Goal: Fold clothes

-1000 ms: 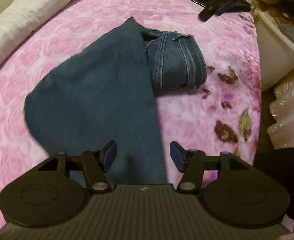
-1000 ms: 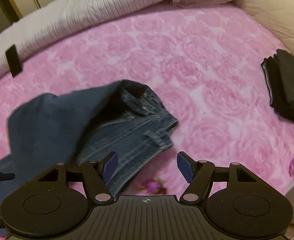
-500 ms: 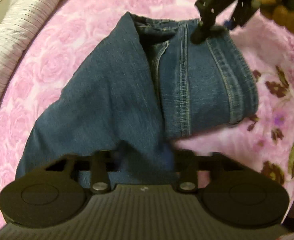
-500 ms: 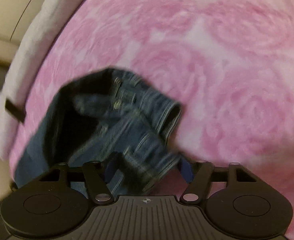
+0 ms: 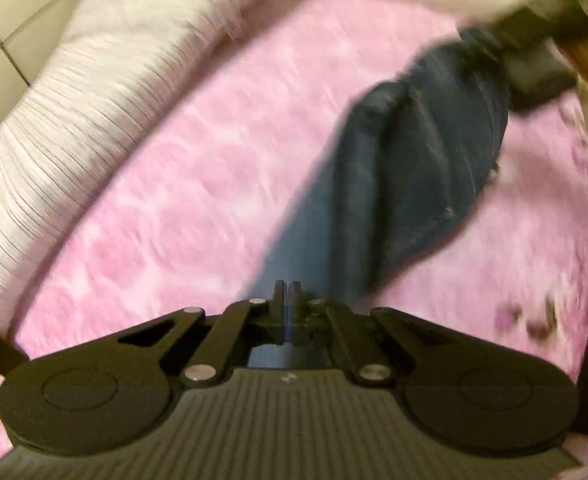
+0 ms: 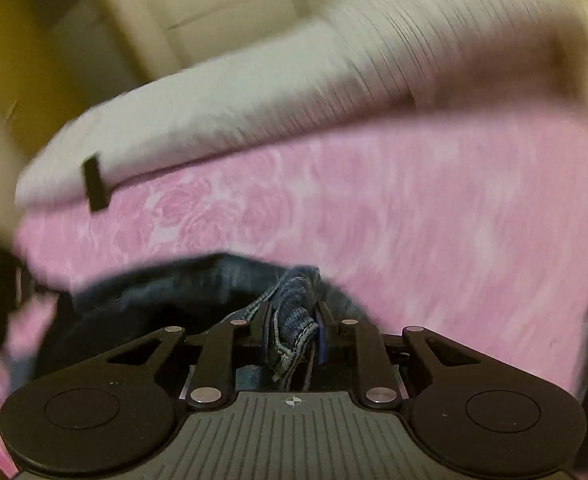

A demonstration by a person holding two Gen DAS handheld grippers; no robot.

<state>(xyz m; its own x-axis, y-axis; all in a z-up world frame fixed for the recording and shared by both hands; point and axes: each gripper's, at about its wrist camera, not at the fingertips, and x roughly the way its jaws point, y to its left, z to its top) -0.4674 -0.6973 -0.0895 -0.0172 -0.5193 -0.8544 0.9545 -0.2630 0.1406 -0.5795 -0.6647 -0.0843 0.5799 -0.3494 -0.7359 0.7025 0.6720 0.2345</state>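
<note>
Left wrist view: your left gripper (image 5: 288, 294) is pinched tight on a thin edge of the jeans (image 5: 405, 184), which stretch ahead and to the right of it, off the pink bedspread (image 5: 182, 200), up to your right gripper (image 5: 533, 56).

Right wrist view: your right gripper (image 6: 294, 328) is clamped on a thick bunched seam of the jeans (image 6: 198, 280), the rest sagging to its left. Denim is heavy and limp but not slippery; thick hems and seams likely give the surest hold.
</note>
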